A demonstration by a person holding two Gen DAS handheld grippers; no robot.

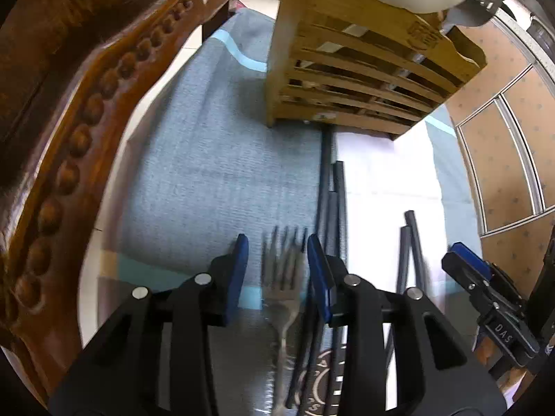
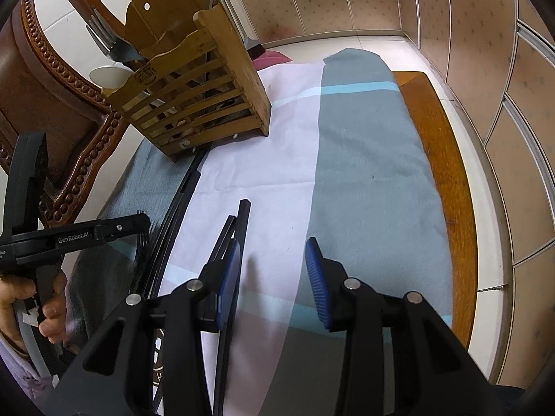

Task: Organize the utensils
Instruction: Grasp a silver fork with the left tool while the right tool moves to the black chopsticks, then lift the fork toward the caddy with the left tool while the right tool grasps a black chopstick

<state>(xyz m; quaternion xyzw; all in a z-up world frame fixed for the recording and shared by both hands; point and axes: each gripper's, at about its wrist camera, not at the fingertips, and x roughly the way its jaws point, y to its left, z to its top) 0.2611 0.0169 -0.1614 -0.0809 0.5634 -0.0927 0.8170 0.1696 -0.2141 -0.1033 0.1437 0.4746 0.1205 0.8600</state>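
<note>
Plainly the sorting is only part done. Going left to right in the right wrist view, a fork (image 2: 111, 43) and a white spoon (image 2: 105, 75) already stand in the rack (image 2: 194, 104), a slatted wooden holder set at the far left of the bench (image 2: 447, 180), and a grey handle rises from its rear compartment. Below the rack, another fork (image 1: 286, 277) lies on the cloth (image 2: 364, 180) with its tines toward the rack, and just right of it lies a loose bundle of dark chopsticks (image 1: 331, 208); a further pair (image 1: 409, 242) lies nearer the right hand-held gripper (image 2: 274, 274). All of these still have to go into the rack, so I judge that most of the work is left. The left hand-held gripper (image 1: 277, 267) straddles the lying fork, blue pads on either side of the tines with gaps showing, so it stands parted and grips nothing. The right hand-held gripper is likewise parted and empty over the cloth, its left pad just beside the nearer chopsticks. As for writing, "GenRobot.AI" reads in white on the left gripper's arm in the right view, "DAS" on a small block of the right gripper in the left view. A burnt stamp marks the rack's front, and pale lettering sits on a dark mat at the near edge; neither can be read.
</note>
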